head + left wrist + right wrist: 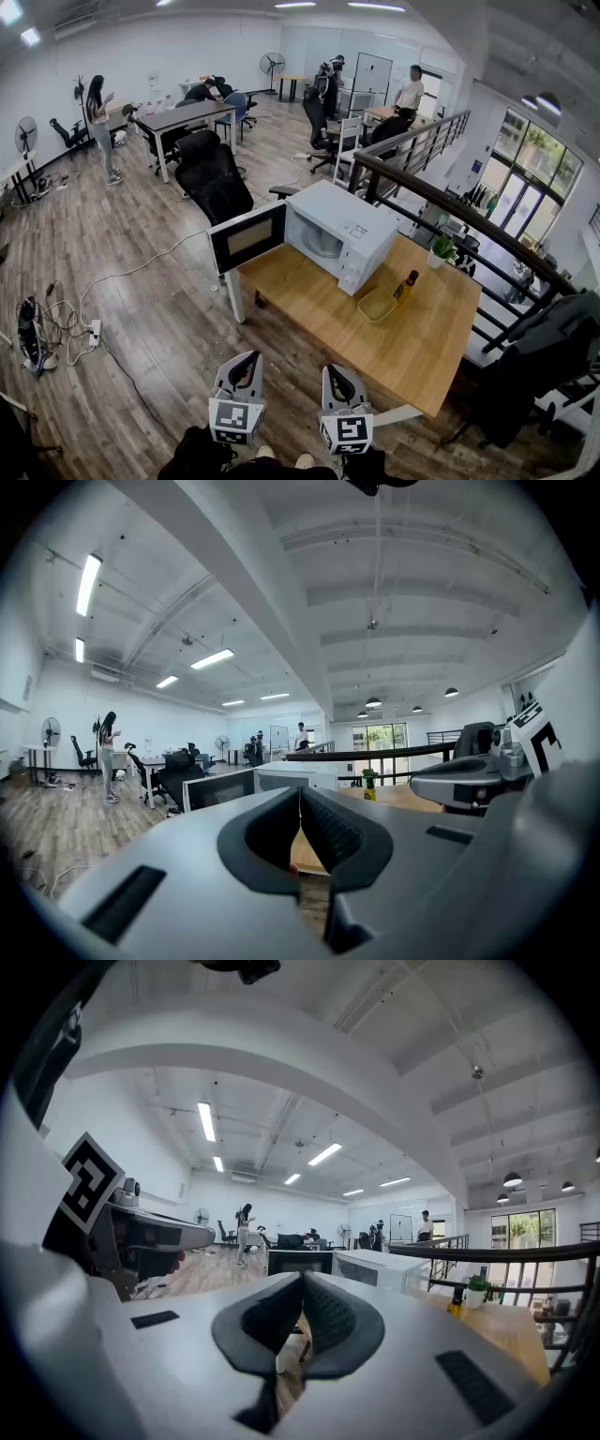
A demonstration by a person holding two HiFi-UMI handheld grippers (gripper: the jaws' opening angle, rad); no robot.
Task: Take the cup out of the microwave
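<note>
In the head view the microwave [349, 228] stands open-doored on the tabletop [422, 328] with a pale cup [323, 242] inside it; the left tongs [246, 359] and right tongs [335, 372] are well short of it. The left gripper view shows its tongs closed and empty. The right gripper view shows the same.
</note>
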